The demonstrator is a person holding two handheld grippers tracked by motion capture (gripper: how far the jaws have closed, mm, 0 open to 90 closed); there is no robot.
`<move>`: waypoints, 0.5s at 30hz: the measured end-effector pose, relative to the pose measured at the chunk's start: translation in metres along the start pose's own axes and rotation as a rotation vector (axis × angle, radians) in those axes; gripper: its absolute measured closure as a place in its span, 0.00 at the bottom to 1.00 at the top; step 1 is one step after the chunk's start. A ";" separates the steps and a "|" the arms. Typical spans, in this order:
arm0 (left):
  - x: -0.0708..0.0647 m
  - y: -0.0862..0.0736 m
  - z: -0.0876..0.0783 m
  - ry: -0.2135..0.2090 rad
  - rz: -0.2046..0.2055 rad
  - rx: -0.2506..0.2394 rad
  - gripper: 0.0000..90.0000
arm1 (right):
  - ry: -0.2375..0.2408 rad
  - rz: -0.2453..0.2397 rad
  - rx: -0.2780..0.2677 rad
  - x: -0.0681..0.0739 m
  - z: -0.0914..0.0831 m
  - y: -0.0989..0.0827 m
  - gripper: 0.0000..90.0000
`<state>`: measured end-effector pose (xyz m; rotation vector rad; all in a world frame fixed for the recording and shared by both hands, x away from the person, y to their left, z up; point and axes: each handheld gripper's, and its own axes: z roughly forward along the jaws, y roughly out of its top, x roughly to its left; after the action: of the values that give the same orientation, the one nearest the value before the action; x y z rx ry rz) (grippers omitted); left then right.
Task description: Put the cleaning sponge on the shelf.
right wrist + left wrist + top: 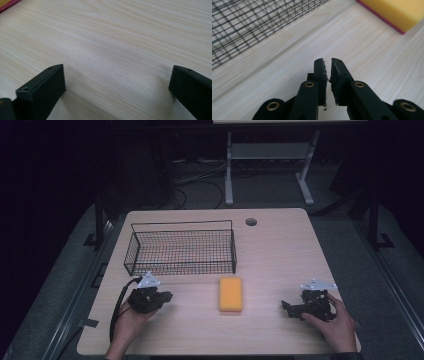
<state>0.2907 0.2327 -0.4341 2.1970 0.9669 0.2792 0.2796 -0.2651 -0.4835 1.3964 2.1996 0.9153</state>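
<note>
Sponge, yellow with a dark red underside, lies flat on the table, just in front of the wire basket. Left gripper is beside the sponge, apart from it, its jaws almost closed on nothing. Right gripper rests farther away on the other side, jaws wide apart and empty.

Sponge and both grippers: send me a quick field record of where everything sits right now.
sponge: yellow, flat on the table, between the two grippers, touched by neither
wire basket: black, beyond the sponge, nothing seen inside
left gripper: jaws almost together, nothing between them, pointing toward the sponge
right gripper: jaws wide apart, bare table between them
hands: one on each gripper, near the table's front edge
</note>
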 end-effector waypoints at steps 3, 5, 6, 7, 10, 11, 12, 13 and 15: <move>-0.003 0.007 0.001 -0.010 0.004 0.004 0.99 | 0.000 0.000 0.000 0.000 0.000 0.000 0.00; -0.005 0.011 0.003 -0.013 0.008 0.006 1.00 | 0.000 0.000 0.000 0.000 0.000 0.000 0.00; -0.006 0.013 0.004 -0.014 0.011 0.008 1.00 | 0.000 0.000 0.000 0.000 0.000 0.000 0.00; -0.008 0.016 0.005 -0.015 0.011 0.008 1.00 | 0.000 0.000 0.000 0.000 0.000 0.000 0.00; -0.011 0.022 0.009 -0.025 0.022 0.010 1.00 | 0.000 0.000 0.000 0.000 0.000 0.000 0.00; -0.012 0.024 0.010 -0.024 0.029 0.014 1.00 | 0.000 0.000 0.000 0.000 0.000 0.000 0.00; -0.013 0.026 0.012 -0.025 0.031 0.014 1.00 | 0.000 0.000 0.000 0.000 0.000 0.000 0.00; -0.014 0.028 0.014 -0.027 0.037 0.018 1.00 | 0.000 0.000 0.000 0.000 0.000 0.000 0.00; -0.015 0.030 0.015 -0.032 0.036 0.016 1.00 | 0.000 0.000 0.000 0.000 0.000 0.000 0.00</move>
<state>0.3036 0.1996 -0.4229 2.2292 0.9152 0.2525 0.2796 -0.2651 -0.4835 1.3960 2.1997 0.9156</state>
